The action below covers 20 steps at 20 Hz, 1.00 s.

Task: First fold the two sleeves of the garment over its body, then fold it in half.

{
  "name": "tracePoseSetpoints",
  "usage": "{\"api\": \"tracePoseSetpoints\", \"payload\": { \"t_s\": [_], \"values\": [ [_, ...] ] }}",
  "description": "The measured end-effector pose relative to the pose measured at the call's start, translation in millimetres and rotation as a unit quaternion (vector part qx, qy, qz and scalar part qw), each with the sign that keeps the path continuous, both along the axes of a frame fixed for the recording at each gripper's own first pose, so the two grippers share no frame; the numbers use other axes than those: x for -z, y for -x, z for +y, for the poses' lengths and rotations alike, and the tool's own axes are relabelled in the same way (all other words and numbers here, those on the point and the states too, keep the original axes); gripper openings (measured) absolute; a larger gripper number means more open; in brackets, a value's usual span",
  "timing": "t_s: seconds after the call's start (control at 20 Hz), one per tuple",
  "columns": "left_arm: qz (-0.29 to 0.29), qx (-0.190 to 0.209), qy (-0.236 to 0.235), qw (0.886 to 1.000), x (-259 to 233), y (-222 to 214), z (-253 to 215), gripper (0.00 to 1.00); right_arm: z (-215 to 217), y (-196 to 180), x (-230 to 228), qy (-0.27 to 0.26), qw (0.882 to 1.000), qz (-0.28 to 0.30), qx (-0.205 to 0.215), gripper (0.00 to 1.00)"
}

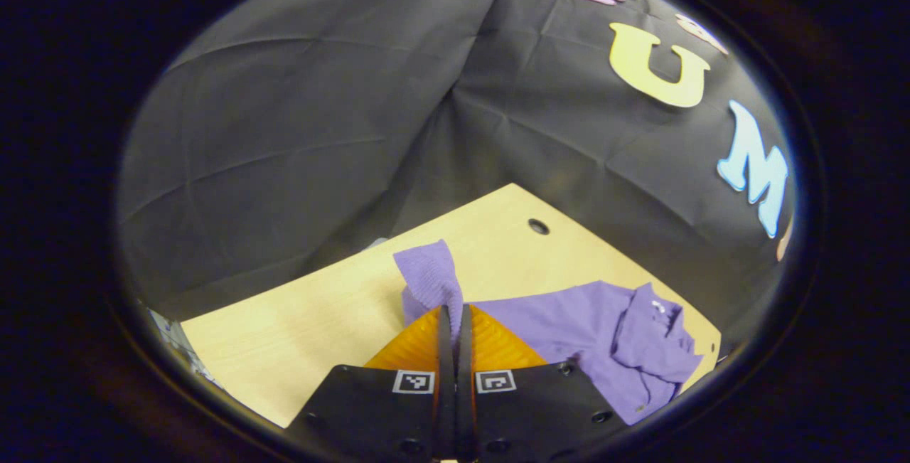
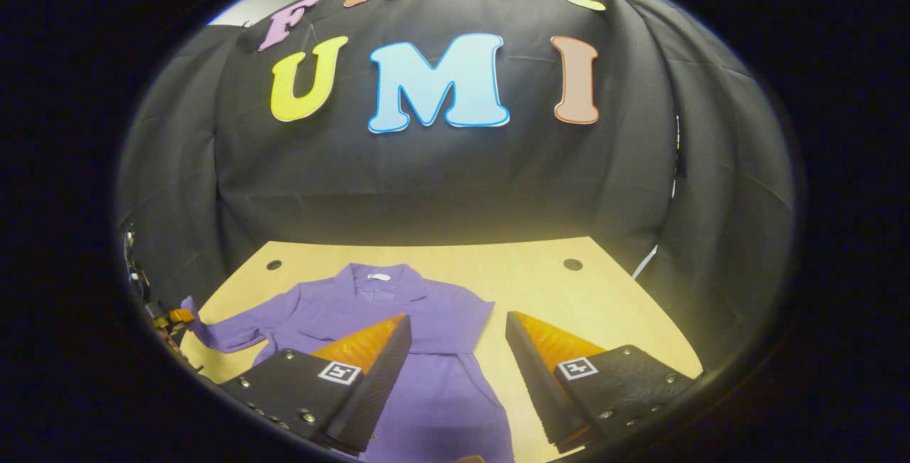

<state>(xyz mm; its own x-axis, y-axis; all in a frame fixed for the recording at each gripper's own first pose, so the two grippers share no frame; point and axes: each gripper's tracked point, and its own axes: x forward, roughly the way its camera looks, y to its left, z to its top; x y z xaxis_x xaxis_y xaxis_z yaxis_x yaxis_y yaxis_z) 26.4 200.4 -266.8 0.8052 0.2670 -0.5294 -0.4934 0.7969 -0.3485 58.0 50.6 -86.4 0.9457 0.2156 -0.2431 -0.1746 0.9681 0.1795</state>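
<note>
From my remote seat I see a pale wood desk [image 2: 540, 285] with two round cable holes [image 2: 572, 264] near its far edge, boxed in by creased black cloth walls [image 2: 441, 178] — a strip of lighter wall [image 2: 249, 8] shows above the cloth's upper left, under soft light.

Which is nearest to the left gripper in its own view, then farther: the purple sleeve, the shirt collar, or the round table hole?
1. Purple sleeve, pinched in the left gripper.
2. Shirt collar, lower right.
3. Round table hole, beyond.
</note>
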Motion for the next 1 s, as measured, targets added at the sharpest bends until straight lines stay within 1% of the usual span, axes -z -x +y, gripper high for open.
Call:
{"api": "tracePoseSetpoints", "payload": {
  "t_s": [0.25, 0.4, 0.5, 0.8, 1.0],
  "values": [
    [-0.027, 0.062, 0.003, 0.998, -34.9, -32.9, -71.5, 0.07, -15.3, 0.7, 3.4, 0.015, 1.000, -0.010, 0.004, 0.85],
    [-0.039, 0.102, 0.005, 0.994, -50.6, -49.1, -121.0, 0.07, -25.1, 1.2, 6.5, 0.025, 1.000, -0.016, 0.006, 0.85],
    [-0.047, 0.125, 0.005, 0.991, -59.1, -58.8, -153.5, 0.07, -34.9, 0.6, 7.6, 0.021, 1.000, -0.016, 0.010, 0.85],
    [-0.060, 0.190, -0.003, 0.980, -74.4, -88.1, -240.1, 0.07, -70.9, -1.4, 21.7, 0.010, 1.000, -0.008, 0.028, 0.85],
    [-0.070, 0.240, -0.017, 0.968, -82.7, -106.1, -306.6, 0.07, -90.5, -1.9, 30.9, 0.003, 0.999, 0.000, 0.035, 0.85]
  ]
}}
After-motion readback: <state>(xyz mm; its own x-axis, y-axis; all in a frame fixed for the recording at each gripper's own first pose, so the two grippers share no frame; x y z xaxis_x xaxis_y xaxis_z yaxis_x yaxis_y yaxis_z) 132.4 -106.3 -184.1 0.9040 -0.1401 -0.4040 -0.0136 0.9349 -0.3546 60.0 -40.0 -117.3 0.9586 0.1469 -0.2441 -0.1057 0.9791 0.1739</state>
